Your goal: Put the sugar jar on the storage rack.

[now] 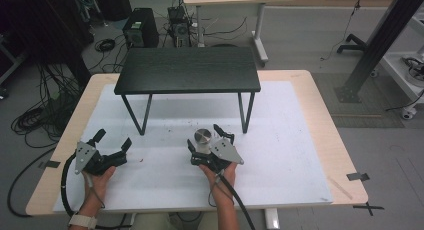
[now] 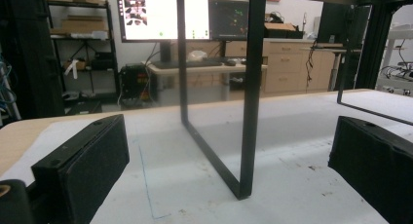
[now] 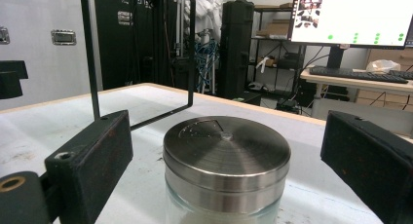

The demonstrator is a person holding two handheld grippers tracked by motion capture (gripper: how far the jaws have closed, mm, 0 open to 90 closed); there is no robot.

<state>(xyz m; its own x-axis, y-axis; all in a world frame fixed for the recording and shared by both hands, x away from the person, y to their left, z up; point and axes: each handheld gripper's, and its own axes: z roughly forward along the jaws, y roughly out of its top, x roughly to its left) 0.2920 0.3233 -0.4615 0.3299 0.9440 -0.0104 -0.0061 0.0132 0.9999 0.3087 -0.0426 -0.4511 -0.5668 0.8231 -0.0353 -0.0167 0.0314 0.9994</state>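
Two open grippers — one jar [image 1: 202, 140] at centre frame.
Right gripper [image 1: 211, 138] fingers straddle it, ungripped; next, close. Left gripper [image 1: 113, 140] — open, empty.

The jar [image 3: 226, 185] had a brushed metal lid [image 3: 226, 153] with fine concentric rings and a dull sheen, over a clear glass body. The right gripper [image 1: 210, 137] carried matt black jaws, scuffed and dusty, with a flat grey metal plate on top. The left gripper [image 1: 113, 139] showed the same matt black pads. The small stand [image 1: 188, 70] had a dark woodgrain top and thin matt black metal legs. The table [image 1: 320, 120] was pale wood under a white, slightly marked sheet [image 1: 280, 155].
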